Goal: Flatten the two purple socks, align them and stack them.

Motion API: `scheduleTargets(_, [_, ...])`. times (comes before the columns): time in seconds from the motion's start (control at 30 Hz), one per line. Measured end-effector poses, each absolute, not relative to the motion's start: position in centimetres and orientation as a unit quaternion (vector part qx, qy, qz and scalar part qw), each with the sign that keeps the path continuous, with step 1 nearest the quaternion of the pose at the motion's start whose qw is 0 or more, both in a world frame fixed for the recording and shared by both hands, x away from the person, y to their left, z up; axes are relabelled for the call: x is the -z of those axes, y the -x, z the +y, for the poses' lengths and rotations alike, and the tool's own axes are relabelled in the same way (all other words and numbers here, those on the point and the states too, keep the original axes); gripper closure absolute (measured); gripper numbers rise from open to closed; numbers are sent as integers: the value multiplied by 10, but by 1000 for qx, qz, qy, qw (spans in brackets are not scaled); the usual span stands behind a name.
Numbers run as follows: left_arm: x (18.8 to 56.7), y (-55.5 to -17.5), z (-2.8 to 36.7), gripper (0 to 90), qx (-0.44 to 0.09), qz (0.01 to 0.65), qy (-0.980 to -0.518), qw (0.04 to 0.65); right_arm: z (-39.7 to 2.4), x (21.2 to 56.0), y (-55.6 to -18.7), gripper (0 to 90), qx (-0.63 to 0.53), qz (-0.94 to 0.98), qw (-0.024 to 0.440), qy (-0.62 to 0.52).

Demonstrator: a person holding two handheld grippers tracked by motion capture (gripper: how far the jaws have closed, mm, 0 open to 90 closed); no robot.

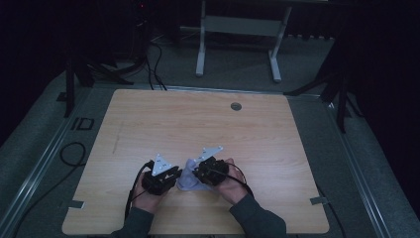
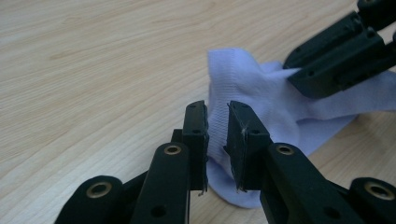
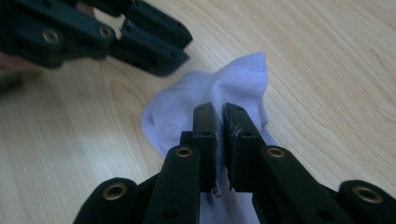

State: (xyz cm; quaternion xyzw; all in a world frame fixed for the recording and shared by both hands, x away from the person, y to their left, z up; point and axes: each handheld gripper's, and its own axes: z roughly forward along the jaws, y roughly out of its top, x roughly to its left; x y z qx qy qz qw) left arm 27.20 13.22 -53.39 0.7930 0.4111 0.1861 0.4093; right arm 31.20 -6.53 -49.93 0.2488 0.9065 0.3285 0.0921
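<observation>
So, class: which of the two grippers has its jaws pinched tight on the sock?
The right gripper: its jaws clamp the sock. The left gripper shows a gap.

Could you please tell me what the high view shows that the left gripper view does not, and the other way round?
High view: the whole wooden table, the person's hands and sleeves, grey floor, cables and a desk frame behind. Left gripper view: close up, the left gripper with its jaws a little apart around a fold of the pale sock, and the sock's ribbed knit. Both: the sock on the tabletop and the right gripper gripping it.
</observation>
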Motion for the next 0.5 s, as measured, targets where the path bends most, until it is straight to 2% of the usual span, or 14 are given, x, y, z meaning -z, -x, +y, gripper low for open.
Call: scheduleTargets(0.5, [537, -273, 128, 779, -175, 410, -801, 399, -59, 506, -311, 831, -327, 907, 86, -250])
